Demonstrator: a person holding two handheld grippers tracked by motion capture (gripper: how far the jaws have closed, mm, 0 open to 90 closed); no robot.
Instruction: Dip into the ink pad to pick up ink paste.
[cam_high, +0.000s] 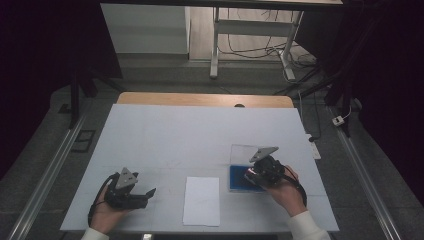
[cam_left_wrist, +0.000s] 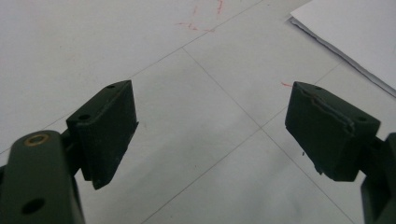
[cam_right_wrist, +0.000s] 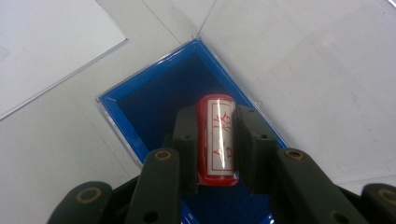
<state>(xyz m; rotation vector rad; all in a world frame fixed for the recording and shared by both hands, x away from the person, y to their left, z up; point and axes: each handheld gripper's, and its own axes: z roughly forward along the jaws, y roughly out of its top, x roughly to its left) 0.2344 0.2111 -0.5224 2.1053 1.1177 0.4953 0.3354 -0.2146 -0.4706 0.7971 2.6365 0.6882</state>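
Note:
My right gripper (cam_right_wrist: 215, 135) is shut on a red cylindrical stamp (cam_right_wrist: 217, 140) with a white label bearing red characters, its far end down over the blue ink pad (cam_right_wrist: 154, 100) in its clear case; whether it touches the pad I cannot tell. In the high view the right gripper (cam_high: 257, 175) hangs over the blue ink pad (cam_high: 237, 179) at the table's right. The case's clear lid (cam_high: 242, 151) lies open behind it. My left gripper (cam_high: 147, 194) rests at the front left, open, its black pads (cam_left_wrist: 109, 128) wide apart over bare table.
A white sheet of paper (cam_high: 201, 201) lies at the front centre between the two hands, its corner showing in the left gripper view (cam_left_wrist: 355, 32). A pale mat (cam_high: 190, 135) with thin lines covers the wooden table (cam_high: 200, 98). Faint red marks (cam_left_wrist: 198, 23) sit on the mat.

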